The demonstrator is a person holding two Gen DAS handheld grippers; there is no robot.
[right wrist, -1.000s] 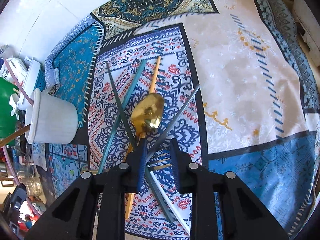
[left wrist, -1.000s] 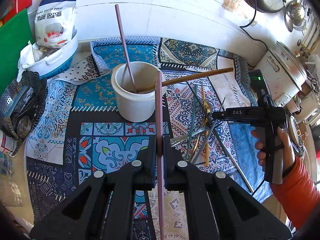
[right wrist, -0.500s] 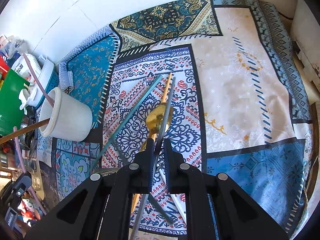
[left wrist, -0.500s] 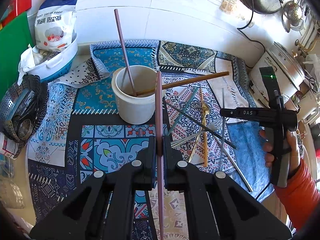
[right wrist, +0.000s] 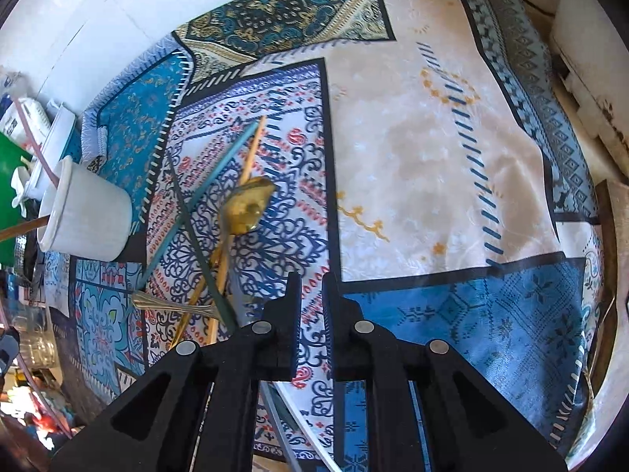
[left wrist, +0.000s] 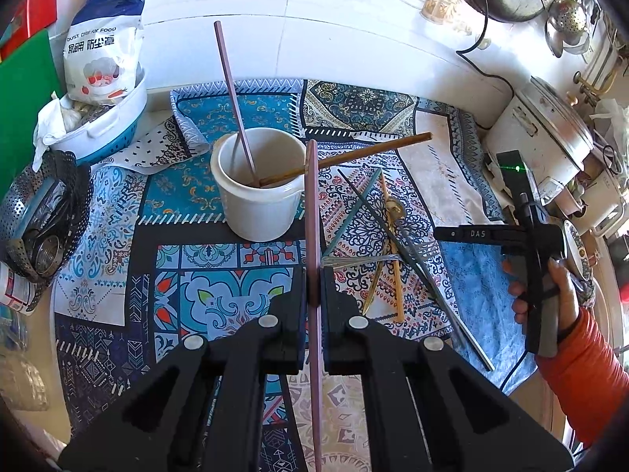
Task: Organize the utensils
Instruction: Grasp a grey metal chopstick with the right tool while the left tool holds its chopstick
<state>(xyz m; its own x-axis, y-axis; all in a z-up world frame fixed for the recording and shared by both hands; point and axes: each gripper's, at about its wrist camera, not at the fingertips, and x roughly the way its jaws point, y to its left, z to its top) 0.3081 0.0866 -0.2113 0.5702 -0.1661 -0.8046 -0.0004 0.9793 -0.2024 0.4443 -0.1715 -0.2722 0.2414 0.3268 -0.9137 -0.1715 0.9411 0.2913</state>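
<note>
On the patterned cloth (left wrist: 188,181), toward 12 o'clock in the left wrist view, stands a white cup (left wrist: 257,185) with a pink chopstick (left wrist: 235,98) leaning out toward 11 o'clock and a brown chopstick (left wrist: 354,157) slanting out over its rim toward 2 o'clock. The left gripper (left wrist: 313,291) has its tongs pressed together on a second pink chopstick (left wrist: 311,212), which runs straight up between them, its far end reaching toward 12 o'clock beside the cup's right rim and its near end passing down out of sight at 6 o'clock. At 3 o'clock from that stick lies a loose heap of utensils on the cloth: a teal chopstick (left wrist: 354,208), a dark chopstick (left wrist: 377,212), a wooden chopstick (left wrist: 389,244), a gold spoon (left wrist: 394,209) and a fork (left wrist: 354,261), crossing one another. Farther toward 3 o'clock a hand (left wrist: 550,287) in a red sleeve holds the right gripper (right wrist: 311,287). From the right wrist view its tongs stand close with a narrow slit between them; a grey stick (right wrist: 281,424) shows under the gripper body at 6 o'clock, but I cannot tell whether the tongs are pinching it. The spoon (right wrist: 247,208) lies at 11 o'clock from them, the cup (right wrist: 84,218) at 9 o'clock.
</note>
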